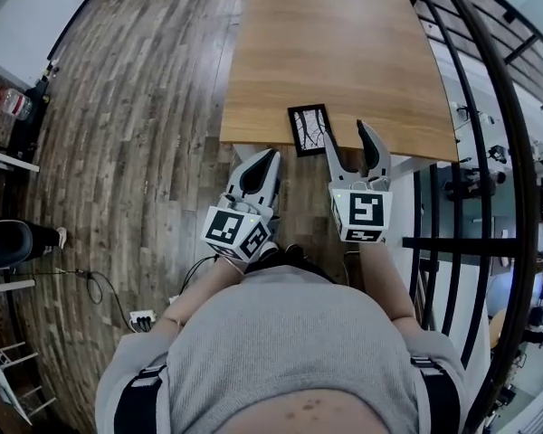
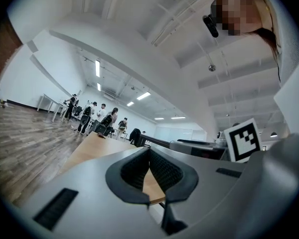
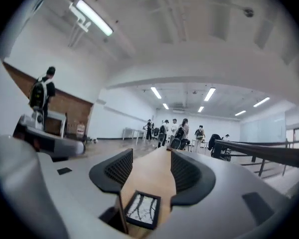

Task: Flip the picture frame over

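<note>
Where everything rests: a long, light wooden desk with a plain top, standing on a dark plank floor.
Room: large and white, with strip lights on the ceiling. A black railing runs along the desk's right side. A group of people stands far beyond the desk's far end.
Markings: black-and-white square patterns on each gripper's cube.
Picture frame: black-edged, lying flat at the desk's near edge, about midway between its two near corners, with its near short end right at that edge.
Frame's direction: the long axis runs from the near edge toward the far edge, leaning slightly. The picture side is up, showing thin dark branching lines on white.
Left gripper: held off the desk, in front of the near edge. Its fingers are closed together with nothing between them.
Right gripper: above the near edge, just right of the frame. Its fingers are spread wide and empty, clear of the frame.
</note>
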Tool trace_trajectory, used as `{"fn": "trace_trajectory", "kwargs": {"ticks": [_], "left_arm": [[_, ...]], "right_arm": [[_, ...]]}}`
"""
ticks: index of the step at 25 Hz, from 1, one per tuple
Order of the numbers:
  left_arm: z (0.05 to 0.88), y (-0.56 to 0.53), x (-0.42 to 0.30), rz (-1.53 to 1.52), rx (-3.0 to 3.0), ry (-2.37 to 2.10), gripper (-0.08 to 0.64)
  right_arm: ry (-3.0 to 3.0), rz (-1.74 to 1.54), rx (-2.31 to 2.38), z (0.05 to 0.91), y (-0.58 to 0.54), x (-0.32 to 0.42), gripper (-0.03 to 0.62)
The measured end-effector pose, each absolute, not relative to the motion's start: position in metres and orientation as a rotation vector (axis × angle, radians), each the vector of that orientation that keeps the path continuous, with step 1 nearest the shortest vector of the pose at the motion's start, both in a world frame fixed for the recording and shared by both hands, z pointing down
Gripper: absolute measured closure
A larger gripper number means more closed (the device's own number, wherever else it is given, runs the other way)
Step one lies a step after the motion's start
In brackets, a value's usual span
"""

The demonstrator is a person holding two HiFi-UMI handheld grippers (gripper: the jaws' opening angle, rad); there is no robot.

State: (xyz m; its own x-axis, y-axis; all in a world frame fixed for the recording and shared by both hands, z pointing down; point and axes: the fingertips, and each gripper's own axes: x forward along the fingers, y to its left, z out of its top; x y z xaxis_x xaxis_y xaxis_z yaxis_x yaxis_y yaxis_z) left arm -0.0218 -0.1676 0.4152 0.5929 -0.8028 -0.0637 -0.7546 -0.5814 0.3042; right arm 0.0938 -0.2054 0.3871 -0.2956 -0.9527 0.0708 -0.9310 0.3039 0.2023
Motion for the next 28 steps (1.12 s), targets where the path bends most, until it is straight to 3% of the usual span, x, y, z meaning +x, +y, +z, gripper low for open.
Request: {"fn": "trace_trajectory", "kwargs": {"ticks": [2,6,9,28], "left_arm": [[0.408,-0.168,-0.016,-0.301,2.599,-1.269,0.554],[0.393,-0.168,-0.004,-0.335,2.640,-1.239,0.554],[0.388,-0.165,0.002,-0.344,2.658,-1.229,0.554],[0.376,-0.154,0.006,-0.347,2.703,-1.227,0.554]], "right_arm": [[-2.473,-0.162,1.823,0.368,-0.193,0.093,0.365],[-2.606,-0.032,1.917,0.356,-0.178,0.090,0.512],[-2.672,0.029,1.893,0.353,-0.166,0.085,0.575],[-2.709,0.200,1.866,0.356,-0.170,0.075,0.575]]}}
